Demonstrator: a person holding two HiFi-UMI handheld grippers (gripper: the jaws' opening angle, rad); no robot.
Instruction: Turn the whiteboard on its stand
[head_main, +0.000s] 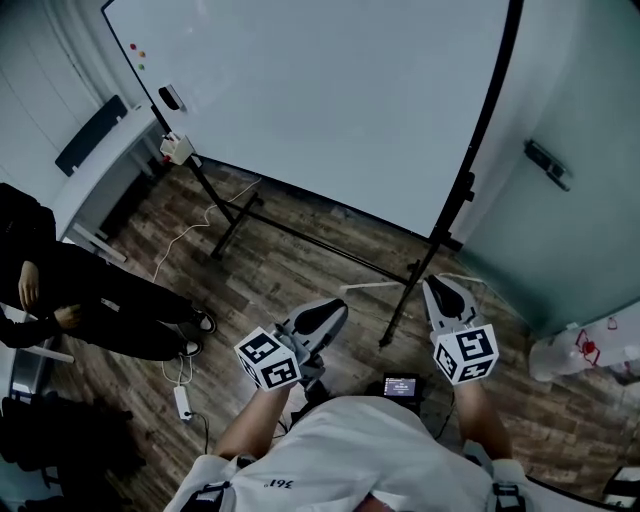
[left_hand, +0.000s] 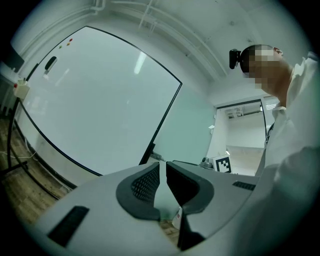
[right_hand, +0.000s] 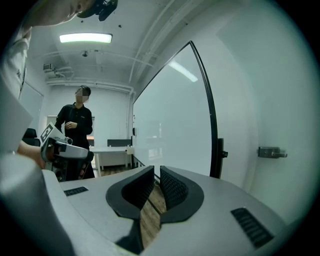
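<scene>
The big whiteboard (head_main: 330, 90) stands on a black stand with a post (head_main: 468, 185) at its right edge and a foot bar (head_main: 400, 305) on the floor. My left gripper (head_main: 335, 305) hovers in front of it, near the foot bar, touching nothing. My right gripper (head_main: 432, 285) is just right of the post's base, also clear of it. In the left gripper view the whiteboard (left_hand: 95, 100) fills the left side; the left gripper (left_hand: 162, 165) shows a narrow slit, nothing in it. In the right gripper view the right gripper (right_hand: 157, 170) is likewise barely apart and empty, the board edge (right_hand: 207, 110) ahead.
A person in dark clothes (head_main: 90, 300) is at the left, by a white table (head_main: 95, 170). A power strip (head_main: 183, 402) and cable lie on the wood floor. A wall with a handle (head_main: 548, 165) is close on the right, a white bag (head_main: 585, 350) at its foot.
</scene>
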